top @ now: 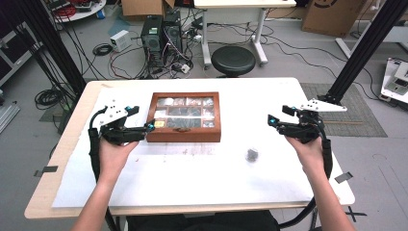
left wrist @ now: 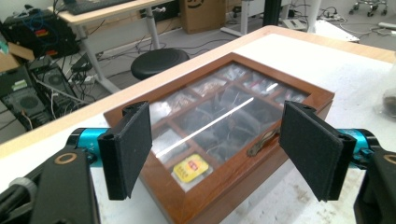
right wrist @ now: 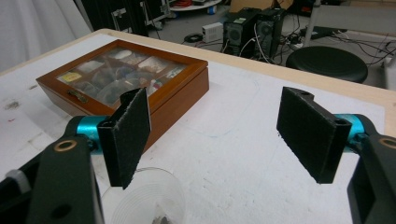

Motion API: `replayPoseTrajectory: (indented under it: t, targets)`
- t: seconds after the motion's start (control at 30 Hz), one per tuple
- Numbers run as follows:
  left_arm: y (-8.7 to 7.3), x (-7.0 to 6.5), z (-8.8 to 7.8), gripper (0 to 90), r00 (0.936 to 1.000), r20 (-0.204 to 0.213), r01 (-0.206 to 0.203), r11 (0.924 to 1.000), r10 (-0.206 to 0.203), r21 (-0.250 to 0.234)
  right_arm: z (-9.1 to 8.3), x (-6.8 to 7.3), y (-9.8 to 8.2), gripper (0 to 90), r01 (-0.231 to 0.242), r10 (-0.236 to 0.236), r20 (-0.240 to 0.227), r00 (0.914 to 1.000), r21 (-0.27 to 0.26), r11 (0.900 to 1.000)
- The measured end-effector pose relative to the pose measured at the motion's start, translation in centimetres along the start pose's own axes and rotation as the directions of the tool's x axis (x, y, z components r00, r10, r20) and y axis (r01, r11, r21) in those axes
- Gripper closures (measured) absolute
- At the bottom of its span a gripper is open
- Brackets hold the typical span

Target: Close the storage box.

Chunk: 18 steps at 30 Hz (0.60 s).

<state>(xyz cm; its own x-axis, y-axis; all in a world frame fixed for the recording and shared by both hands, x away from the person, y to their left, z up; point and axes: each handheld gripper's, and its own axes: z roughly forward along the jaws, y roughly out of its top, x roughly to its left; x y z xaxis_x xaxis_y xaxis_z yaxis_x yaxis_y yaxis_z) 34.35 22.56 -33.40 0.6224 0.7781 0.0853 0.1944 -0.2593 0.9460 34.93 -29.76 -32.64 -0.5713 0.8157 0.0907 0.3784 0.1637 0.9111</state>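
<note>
Overhead, the bench shows a pale wooden rim around a white sheet, with the wooden box lying toward the far left of the middle, its glass lid down and its brass clasp on the near wall. Between the box and the near edge the white surface is bare apart from faint smudges, and a wide bare stretch runs from the box's right wall toward the right side. On that stretch, nearer the front, stands a small clear cup with something dark in it, well apart from the box.

The left claw is held at the box's left end, its tips just beside the near left corner; whether they touch the wood cannot be told from above. In the left gripper view its jaws stand wide apart with nothing between the pads, and the wooden box lies just past them, slightly lower, its corner pointing between the jaws.

The right claw hangs over bare sheet to the right, well clear of the box and a little beyond the cup. Its jaws are also spread wide and hold nothing; in the right gripper view the cup sits low beneath the left jaw and the box lies farther off.
</note>
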Motion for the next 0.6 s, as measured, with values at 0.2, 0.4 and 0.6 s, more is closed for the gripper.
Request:
replayPoseTrajectory:
  t: [0.2,0.4,0.6]
  targets:
    - [1.7,-0.4,0.1,25.3,0.9997,0.008,-0.022,0.9991,0.022,-0.037,-0.1,-0.1,0.1,25.9,0.001,-0.001,0.002,1.0,-0.002,1.0]
    - [2.3,-0.6,0.1,25.2,0.9996,0.013,-0.025,0.9983,0.026,-0.052,-0.2,-0.2,0.1,25.6,0.004,-0.004,0.002,1.0,-0.005,1.0]
    - [2.1,-0.3,0.0,25.2,0.9999,0.015,-0.008,0.998,0.009,-0.062,-0.3,-0.1,0.1,25.4,0.007,-0.007,0.004,1.0,-0.004,1.0]
